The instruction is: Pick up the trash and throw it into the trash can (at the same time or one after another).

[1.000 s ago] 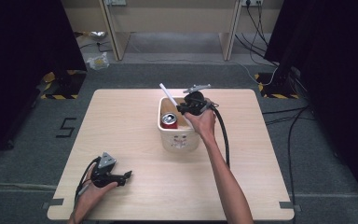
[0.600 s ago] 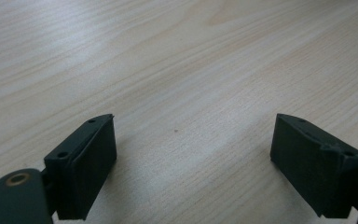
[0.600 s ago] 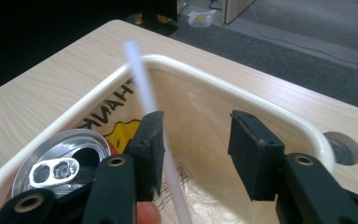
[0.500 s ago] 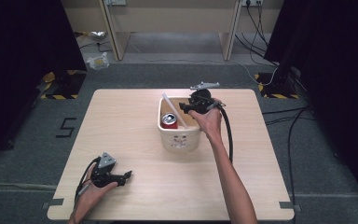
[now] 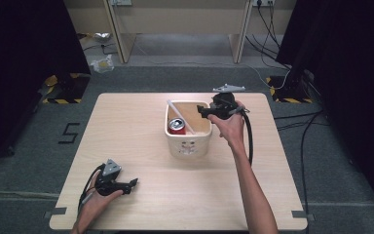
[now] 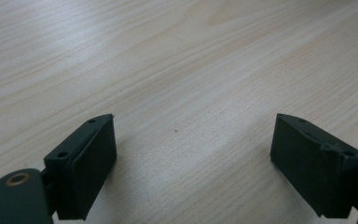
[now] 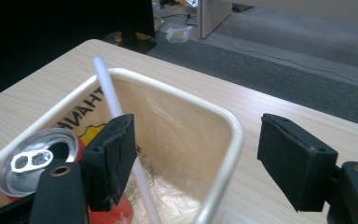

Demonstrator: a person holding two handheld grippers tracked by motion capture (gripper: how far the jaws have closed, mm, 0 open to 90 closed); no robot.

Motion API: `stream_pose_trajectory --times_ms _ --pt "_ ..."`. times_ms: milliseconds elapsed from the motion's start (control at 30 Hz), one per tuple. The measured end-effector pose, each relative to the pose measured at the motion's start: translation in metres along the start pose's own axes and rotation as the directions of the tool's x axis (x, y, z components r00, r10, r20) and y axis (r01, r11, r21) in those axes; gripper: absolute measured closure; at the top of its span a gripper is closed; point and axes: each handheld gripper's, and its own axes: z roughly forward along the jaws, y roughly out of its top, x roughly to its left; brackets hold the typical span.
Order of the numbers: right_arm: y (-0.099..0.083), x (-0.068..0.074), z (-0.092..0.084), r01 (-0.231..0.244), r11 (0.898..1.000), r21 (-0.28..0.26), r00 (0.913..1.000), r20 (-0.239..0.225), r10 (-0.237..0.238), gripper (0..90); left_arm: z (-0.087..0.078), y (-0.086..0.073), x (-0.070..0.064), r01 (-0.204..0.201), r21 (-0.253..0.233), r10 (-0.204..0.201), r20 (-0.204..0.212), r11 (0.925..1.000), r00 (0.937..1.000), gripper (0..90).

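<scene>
The right gripper (image 5: 205, 111) is hovering wide open over the bin's rim (image 7: 233, 140); dropping carelessly, it is risking knocking the straw (image 7: 116, 105) or can (image 7: 37, 161). The left gripper (image 5: 131, 183) is resting wide open.

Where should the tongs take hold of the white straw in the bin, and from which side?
Grip the white straw on its upper end, which leans out above the rim of the bin, coming from above. Its lower part lies deep inside, close beside the red can.
</scene>
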Motion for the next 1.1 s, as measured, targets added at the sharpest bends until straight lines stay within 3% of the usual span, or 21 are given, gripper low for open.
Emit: stream_pose_trajectory --times_ms 633,1100 --pt "-0.022 -0.036 -0.030 -0.042 0.999 -0.019 0.9961 0.076 0.044 24.5 0.000 0.000 0.000 0.000 0.000 0.000 0.000 1.0000 1.0000 13.3" --pt "-0.038 -0.053 -0.045 -0.063 0.998 -0.028 0.9916 0.111 0.066 22.9 0.000 0.000 0.000 0.000 0.000 0.000 0.000 1.0000 1.0000 13.3"
